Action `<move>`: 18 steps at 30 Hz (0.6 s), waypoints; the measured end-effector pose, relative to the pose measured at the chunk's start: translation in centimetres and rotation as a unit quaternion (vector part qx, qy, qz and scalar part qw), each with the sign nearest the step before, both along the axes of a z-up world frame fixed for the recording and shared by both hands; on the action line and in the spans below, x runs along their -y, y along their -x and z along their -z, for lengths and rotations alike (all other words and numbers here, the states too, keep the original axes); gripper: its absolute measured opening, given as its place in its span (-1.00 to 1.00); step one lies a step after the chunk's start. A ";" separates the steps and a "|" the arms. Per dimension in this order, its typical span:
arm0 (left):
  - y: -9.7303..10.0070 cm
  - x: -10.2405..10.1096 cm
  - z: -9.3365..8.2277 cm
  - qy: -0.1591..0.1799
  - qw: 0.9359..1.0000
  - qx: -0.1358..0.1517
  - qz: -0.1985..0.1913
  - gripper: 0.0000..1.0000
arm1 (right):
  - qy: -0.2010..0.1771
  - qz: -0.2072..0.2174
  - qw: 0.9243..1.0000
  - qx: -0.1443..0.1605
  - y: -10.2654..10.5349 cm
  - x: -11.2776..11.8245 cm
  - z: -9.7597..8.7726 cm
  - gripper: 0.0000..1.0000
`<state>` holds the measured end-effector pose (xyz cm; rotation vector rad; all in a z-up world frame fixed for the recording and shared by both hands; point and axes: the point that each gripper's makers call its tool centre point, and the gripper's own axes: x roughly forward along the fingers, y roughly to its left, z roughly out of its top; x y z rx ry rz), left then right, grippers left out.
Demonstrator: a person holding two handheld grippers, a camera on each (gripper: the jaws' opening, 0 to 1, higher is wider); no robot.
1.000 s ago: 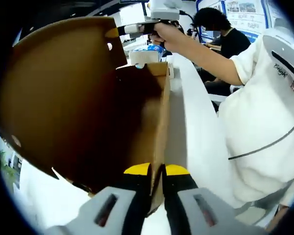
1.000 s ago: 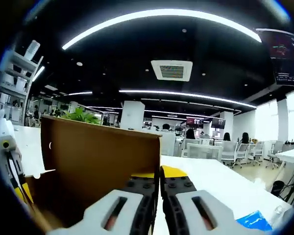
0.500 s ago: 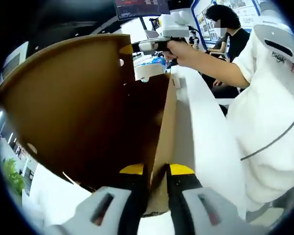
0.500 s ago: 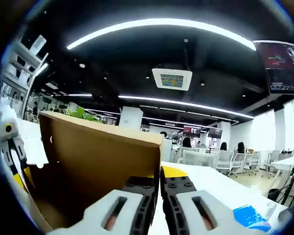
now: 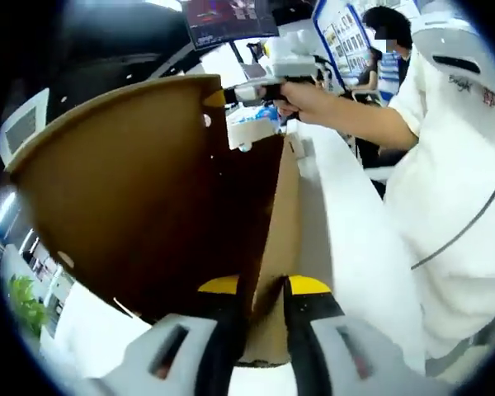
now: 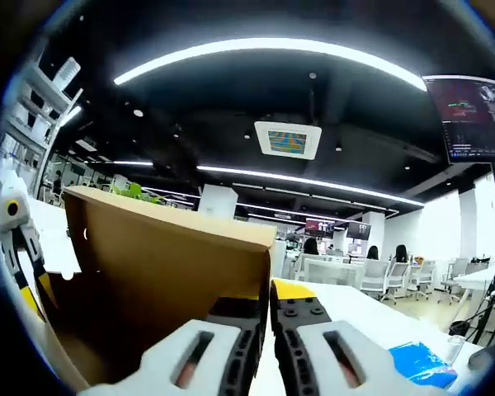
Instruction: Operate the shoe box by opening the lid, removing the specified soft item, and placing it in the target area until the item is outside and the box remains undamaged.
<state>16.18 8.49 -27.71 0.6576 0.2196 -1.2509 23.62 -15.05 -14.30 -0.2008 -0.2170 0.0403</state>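
Cardboard shoe box: left gripper clamps its wall, right gripper pinches one raised lid; hand outstretched.

The left claw pinches the brown cardboard shoe box wall. The right claw clamps the raised brown cardboard lid above the white surface.

We are seeing matt brown cardboard on the lid and box, a smooth glossy white table, soft white cloth on the sleeve, and a glossy blue packet.
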 end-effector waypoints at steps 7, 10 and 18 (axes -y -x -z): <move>-1.2 -0.6 -1.2 0.054 0.998 0.003 -0.041 -0.36 | 0.008 0.001 1.000 -0.002 0.1 -0.2 0.0 -0.99; -1.6 -0.5 -1.4 0.078 0.995 0.018 -0.060 -0.37 | 0.019 0.012 1.000 0.001 0.1 0.0 -0.1 -0.99; -2.2 -1.0 -2.4 0.151 0.982 -0.018 -0.107 -0.23 | 0.013 0.007 1.000 -0.001 0.1 0.2 0.0 -0.98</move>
